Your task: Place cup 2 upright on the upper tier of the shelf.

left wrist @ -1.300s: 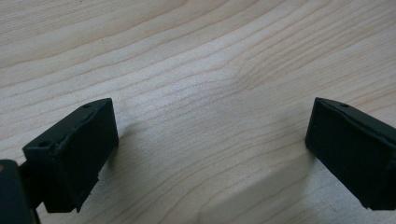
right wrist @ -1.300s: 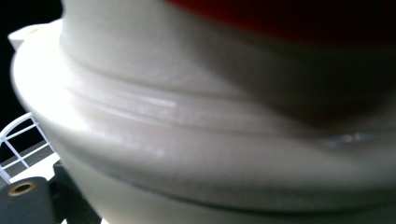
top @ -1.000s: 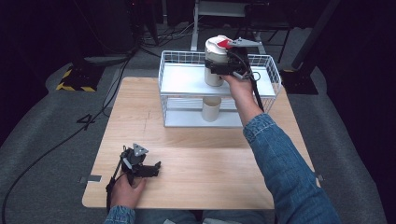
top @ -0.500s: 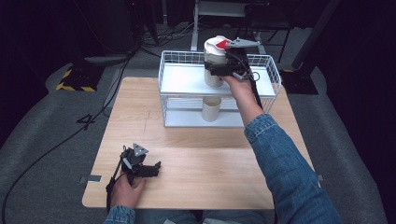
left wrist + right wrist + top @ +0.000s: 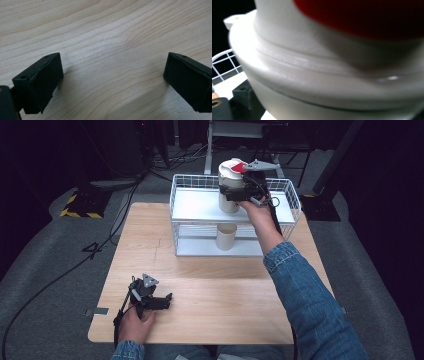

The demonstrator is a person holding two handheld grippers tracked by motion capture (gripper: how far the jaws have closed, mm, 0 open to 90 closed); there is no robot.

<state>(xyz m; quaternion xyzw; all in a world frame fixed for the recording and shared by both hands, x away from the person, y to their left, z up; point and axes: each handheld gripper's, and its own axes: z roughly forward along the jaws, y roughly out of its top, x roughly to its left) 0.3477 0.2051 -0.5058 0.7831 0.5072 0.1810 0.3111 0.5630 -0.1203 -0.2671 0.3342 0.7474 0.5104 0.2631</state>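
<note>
A white container with a red-and-white lid stands on the top shelf of a white wire rack at the back of the wooden table. My right gripper is shut on the container's body from the right side. In the right gripper view the container is pressed up close, with one black finger beside it. My left gripper rests on the table at the front left, open, with bare wood between its jaws.
A cream cylinder stands on the rack's lower shelf, right under the container. The rack wire rises around the top shelf. Cables and dark stands lie on the floor behind the table.
</note>
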